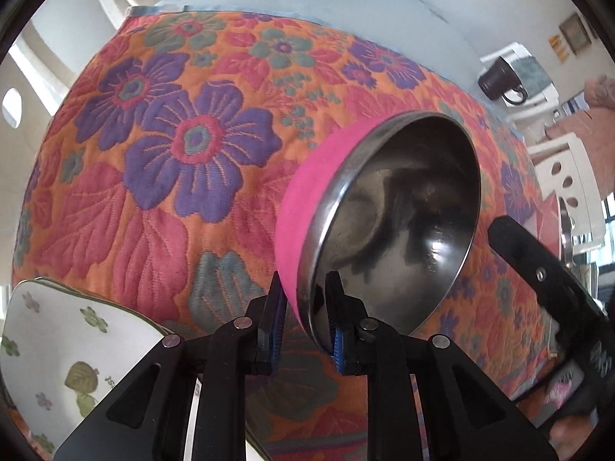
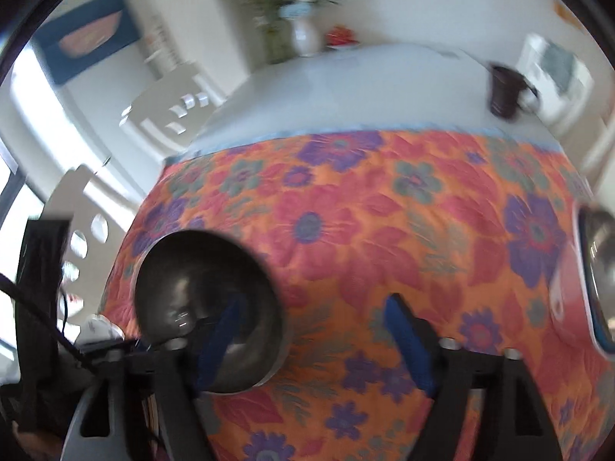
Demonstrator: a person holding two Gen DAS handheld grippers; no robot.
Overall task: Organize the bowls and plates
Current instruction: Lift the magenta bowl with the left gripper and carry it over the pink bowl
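Your left gripper [image 1: 305,320] is closed on the near rim of the pink bowl [image 1: 384,223]: one pad sits on the pink outside wall, the other inside on the steel. The bowl hangs from this grip, tilted, with its mouth turned to the right and toward you, and it stretches forward and to the right from the fingertips. It looks lifted off the cloth [image 1: 161,192], though I cannot tell if its far edge touches.

Your right gripper [image 2: 313,338] stands wide open and holds nothing. In its view the bowl [image 2: 209,311] lies to the lower left, and the left blue pad [image 2: 223,330] is in front of the bowl's mouth; whether it touches, the blur does not let me say. So the left hand has the bowl and the right hand is free.

A plate [image 1: 57,345] with green leaves lies just left of your left gripper, low and close. A second bowl [image 2: 595,280] with a blue rim is far right of your right gripper, so the right hand is the nearer one for it, in my judgement
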